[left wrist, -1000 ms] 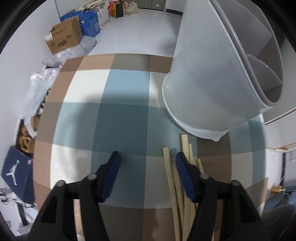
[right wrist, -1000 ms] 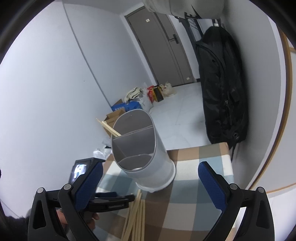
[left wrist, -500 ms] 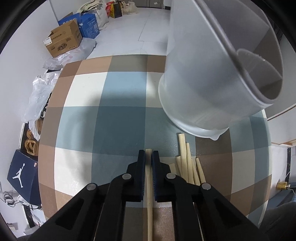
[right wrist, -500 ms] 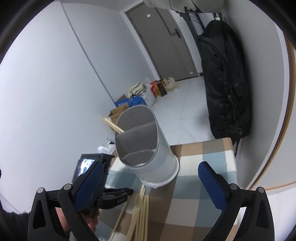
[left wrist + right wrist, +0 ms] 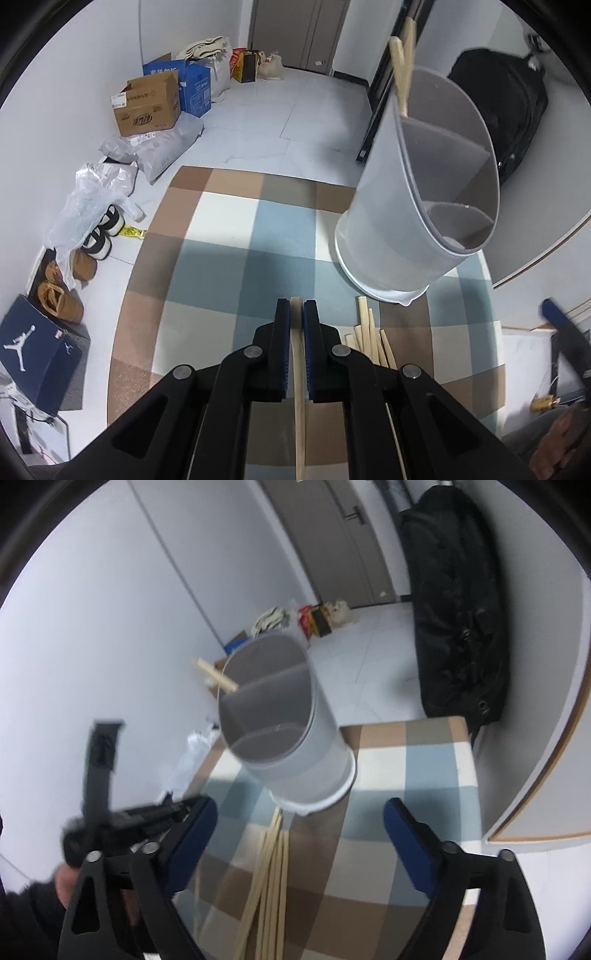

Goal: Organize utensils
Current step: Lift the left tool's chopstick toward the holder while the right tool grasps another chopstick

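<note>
My left gripper [image 5: 296, 308] is shut on one wooden chopstick [image 5: 297, 365], lifted above the checked tablecloth [image 5: 229, 258]. To its right several more chopsticks [image 5: 369, 339] lie in a loose bundle below the grey divided utensil holder [image 5: 413, 206], which has two chopsticks [image 5: 402, 70] standing in its far compartment. In the right wrist view my right gripper [image 5: 299, 823] hangs above the chopstick bundle [image 5: 269, 871] in front of the holder [image 5: 284, 731]; its jaws are closing with nothing between them. The left gripper [image 5: 147, 819] shows at the lower left there.
The table ends just behind the holder, with tiled floor [image 5: 295, 103] beyond. Cardboard boxes [image 5: 147, 103], plastic bags [image 5: 96, 195] and shoes [image 5: 62, 291] lie on the floor to the left. A black backpack [image 5: 454, 609] leans against the wall at the right.
The left gripper shut on one chopstick and lifted it off the cloth, away from the bundle. The right gripper tipped down toward the bundle and its jaws began to narrow.
</note>
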`<state>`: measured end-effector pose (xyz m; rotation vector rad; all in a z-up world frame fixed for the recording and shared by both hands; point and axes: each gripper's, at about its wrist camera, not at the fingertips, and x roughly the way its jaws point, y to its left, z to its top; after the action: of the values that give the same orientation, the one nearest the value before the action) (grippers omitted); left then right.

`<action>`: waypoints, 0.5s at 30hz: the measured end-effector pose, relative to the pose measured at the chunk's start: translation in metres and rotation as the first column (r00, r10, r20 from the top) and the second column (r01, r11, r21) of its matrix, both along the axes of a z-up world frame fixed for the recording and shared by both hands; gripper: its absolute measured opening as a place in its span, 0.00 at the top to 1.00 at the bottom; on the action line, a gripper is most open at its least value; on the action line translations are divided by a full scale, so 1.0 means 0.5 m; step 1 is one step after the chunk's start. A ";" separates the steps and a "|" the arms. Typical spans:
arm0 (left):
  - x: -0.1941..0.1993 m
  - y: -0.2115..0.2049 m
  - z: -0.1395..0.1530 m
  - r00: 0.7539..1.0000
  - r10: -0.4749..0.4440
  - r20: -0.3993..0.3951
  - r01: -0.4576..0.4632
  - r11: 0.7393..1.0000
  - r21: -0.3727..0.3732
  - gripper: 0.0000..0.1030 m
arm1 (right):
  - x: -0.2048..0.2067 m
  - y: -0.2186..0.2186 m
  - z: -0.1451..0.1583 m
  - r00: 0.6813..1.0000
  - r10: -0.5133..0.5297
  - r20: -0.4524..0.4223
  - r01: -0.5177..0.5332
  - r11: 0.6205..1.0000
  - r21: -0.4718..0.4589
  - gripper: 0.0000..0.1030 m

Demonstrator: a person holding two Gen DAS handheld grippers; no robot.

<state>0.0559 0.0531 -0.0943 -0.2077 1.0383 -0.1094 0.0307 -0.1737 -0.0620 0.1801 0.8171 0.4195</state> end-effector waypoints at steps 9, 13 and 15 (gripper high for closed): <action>-0.004 0.060 0.023 0.997 0.049 0.066 -0.038 0.986 -0.164 0.97 | -0.016 0.078 -0.055 0.983 0.153 -0.102 -0.158 0.986 -0.047 0.45; -0.014 0.080 0.029 0.995 0.060 0.080 -0.041 0.975 -0.220 0.97 | -0.019 0.115 -0.077 0.972 0.192 -0.138 -0.204 0.976 -0.076 0.46; -0.017 0.086 0.032 0.994 0.060 0.090 -0.039 0.975 -0.219 0.97 | -0.014 0.127 -0.091 0.968 0.189 -0.163 -0.205 0.975 -0.088 0.48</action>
<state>0.0473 0.0964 -0.0783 -0.4227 0.9242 -0.1857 0.0237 -0.1102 -0.1074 0.0337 1.0110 0.5542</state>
